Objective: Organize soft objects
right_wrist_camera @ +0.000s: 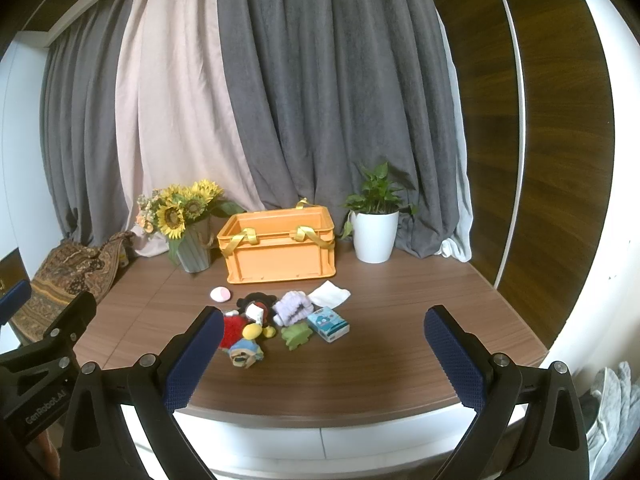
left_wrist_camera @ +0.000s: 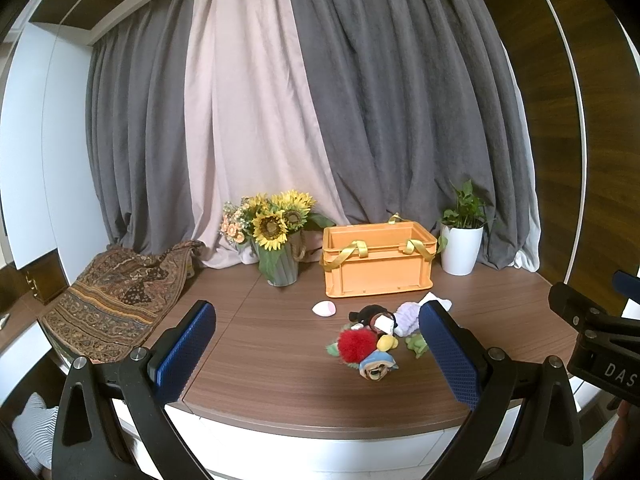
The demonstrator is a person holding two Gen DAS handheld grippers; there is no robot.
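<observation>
**A:** Orange crate (right_wrist_camera: 278, 246), plastic, yellow strap handles, standing on the brown table (right_wrist_camera: 380, 344). Take it as the reference. What lies in front of it?

**B:** Soft items, one loose cluster on the table just in front of the crate, none inside it as far as the rim shows; the crate floor is hidden. Item: pink-and-white egg-shaped piece (right_wrist_camera: 220, 294), in front of the crate's left corner. Item: black plush toy (right_wrist_camera: 256, 306) with a white tag. Item: red fluffy ball (right_wrist_camera: 232, 332), partly hidden by a gripper pad. Item: yellow plush bit (right_wrist_camera: 256, 332), touching the black toy. Item: small doll head with a blue hat (right_wrist_camera: 242, 354), farthest from the crate. Item: lilac knitted bundle (right_wrist_camera: 294, 306). Item: white cloth (right_wrist_camera: 330, 294), nearest the crate's right corner. Item: green frog-like piece (right_wrist_camera: 296, 336). Item: blue tissue pack (right_wrist_camera: 328, 324), print too small to read.

**A:** Beside the crate?

**B:** Sunflowers in a grey vase (right_wrist_camera: 188, 232) to its left, a potted plant (right_wrist_camera: 376, 228) to its right, a patterned cloth (left_wrist_camera: 116, 300) farther left, cut off by the frame edge.

**A:** Grippers?

**B:** Left gripper (left_wrist_camera: 316, 354), pads wide apart, holding nothing. Right gripper (right_wrist_camera: 324, 358), likewise spread and empty. Both hover at the table edge farthest from the crate.
</observation>
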